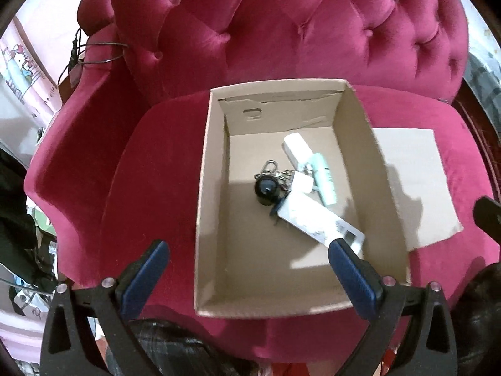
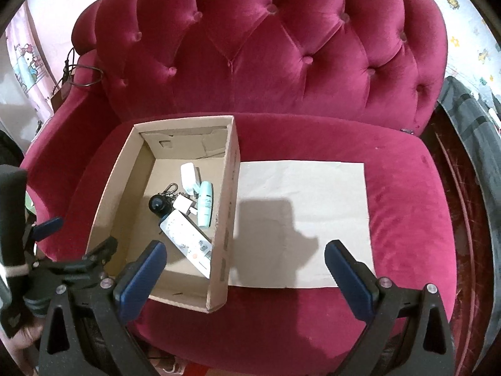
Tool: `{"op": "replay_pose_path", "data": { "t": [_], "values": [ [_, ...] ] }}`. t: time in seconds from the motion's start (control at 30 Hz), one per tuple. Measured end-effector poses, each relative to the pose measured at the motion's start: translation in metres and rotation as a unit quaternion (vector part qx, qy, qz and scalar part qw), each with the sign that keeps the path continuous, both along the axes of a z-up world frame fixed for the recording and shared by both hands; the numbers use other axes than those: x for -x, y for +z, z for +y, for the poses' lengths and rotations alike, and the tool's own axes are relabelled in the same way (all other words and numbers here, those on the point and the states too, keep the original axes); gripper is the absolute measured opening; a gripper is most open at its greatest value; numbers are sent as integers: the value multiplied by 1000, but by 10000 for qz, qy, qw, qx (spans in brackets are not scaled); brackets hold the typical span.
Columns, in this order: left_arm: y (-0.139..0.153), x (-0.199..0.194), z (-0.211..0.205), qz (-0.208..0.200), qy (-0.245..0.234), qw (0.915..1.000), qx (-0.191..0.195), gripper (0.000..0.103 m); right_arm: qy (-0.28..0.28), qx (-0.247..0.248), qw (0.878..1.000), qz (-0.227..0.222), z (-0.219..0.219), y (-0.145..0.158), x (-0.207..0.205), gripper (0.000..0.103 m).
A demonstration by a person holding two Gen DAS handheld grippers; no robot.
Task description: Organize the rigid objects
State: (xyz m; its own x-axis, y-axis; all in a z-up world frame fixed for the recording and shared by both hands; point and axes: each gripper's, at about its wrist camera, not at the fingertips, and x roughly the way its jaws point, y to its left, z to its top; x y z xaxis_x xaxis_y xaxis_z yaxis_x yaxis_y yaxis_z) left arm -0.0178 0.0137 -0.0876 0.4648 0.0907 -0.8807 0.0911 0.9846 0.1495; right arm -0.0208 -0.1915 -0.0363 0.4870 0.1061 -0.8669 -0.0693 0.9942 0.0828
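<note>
Left wrist view: left gripper (image 1: 249, 252) jaws wide, empty, above cardboard box (image 1: 206, 206); right gripper (image 2: 245, 252) likewise.

A crimson tufted velvet armchair (image 2: 313, 62) carries an open brown cardboard box (image 2: 230, 206) and, touching its side, a flat beige cardboard sheet (image 2: 313, 194) between the right fingers (image 2: 349, 279).

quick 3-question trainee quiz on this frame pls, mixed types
1. True or false: the sheet lies inside the box.
2. What does the remote's far end touch? A) black ball B) sofa back C) sheet
3. Fill in: both grippers, left and right, are ____, with nothing between their fingers.

Key:
1. False; it lies flat on the sofa seat beside the box.
2. A; the black ball.
3. open
</note>
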Motion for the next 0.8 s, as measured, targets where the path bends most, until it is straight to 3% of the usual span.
{"op": "replay_pose_path", "data": {
  "t": [0.5, 0.8],
  "values": [
    [45, 57, -26, -534, -82, 9985, 29, 103, -147, 223, 9988, -406, -23, 38, 40, 103],
    [59, 74, -37, -729, -163, 9972, 27, 103, -183, 197, 9986, -461, -31, 40, 54, 103]
  ]
}}
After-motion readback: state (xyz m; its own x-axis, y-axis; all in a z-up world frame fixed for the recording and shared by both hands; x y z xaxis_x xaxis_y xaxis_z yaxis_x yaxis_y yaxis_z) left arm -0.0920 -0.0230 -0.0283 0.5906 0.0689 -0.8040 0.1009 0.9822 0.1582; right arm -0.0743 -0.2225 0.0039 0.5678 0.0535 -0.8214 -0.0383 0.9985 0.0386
